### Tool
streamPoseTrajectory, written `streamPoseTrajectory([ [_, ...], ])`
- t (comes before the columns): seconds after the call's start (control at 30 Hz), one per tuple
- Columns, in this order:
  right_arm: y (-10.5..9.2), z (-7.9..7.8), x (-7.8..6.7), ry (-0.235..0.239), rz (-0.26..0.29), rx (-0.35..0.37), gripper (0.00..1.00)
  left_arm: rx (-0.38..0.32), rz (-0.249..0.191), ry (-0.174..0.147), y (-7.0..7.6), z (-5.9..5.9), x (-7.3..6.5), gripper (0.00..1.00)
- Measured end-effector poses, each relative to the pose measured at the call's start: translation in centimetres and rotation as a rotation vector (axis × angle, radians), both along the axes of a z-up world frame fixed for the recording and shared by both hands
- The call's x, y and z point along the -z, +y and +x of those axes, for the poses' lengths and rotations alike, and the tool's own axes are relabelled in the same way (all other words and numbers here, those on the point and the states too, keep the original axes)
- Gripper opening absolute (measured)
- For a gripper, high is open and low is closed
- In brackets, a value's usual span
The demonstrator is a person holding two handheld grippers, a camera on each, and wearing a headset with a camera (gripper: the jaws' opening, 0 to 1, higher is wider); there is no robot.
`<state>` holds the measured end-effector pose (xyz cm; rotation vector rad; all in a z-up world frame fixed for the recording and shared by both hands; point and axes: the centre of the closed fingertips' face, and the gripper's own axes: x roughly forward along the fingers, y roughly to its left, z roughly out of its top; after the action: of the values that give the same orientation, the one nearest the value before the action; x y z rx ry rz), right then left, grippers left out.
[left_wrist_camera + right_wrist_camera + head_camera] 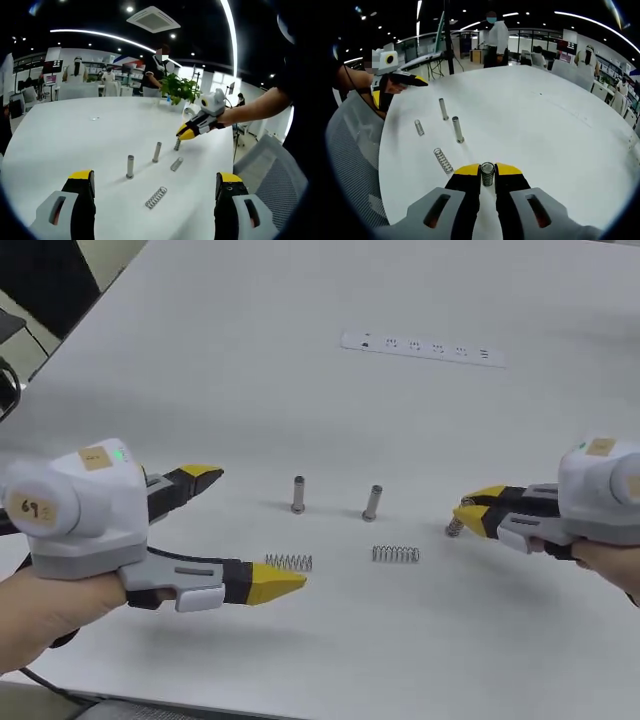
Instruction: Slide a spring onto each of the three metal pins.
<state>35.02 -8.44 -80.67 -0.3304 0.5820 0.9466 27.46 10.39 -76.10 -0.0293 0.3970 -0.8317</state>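
As tongs grip spring, pins stand nearby.

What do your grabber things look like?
The left gripper and right gripper have rounded white-and-grey bodies, black jaws with pointed yellow tips, tan stickers and green lights. The left one has a round label reading 69.

Two springs lie before two pins (power strip behind).
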Motion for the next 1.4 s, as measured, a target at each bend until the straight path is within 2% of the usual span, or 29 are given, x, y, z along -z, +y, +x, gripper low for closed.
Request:
streamPoseTrajectory([
  [0.6, -0.17, 0.15, 0.47, -0.006, -0.016, -0.006, 0.08, -0.005, 0.0, -0.006, 0.19, 0.02, -0.25, 0.98],
  [1.03, -0.29, 0.19, 0.48, 0.023, -0.019, 0.001, 0.09, 0.001, 0.0, -0.01, 0.07, 0.23, -0.52, 0.98],
  [1.4, -0.1, 0.43, -0.24, 0.01, -0.006, 0.007, 0.19, 0.003, 0.0, -0.012, 0.15, 0.12, -0.68, 0.98],
])
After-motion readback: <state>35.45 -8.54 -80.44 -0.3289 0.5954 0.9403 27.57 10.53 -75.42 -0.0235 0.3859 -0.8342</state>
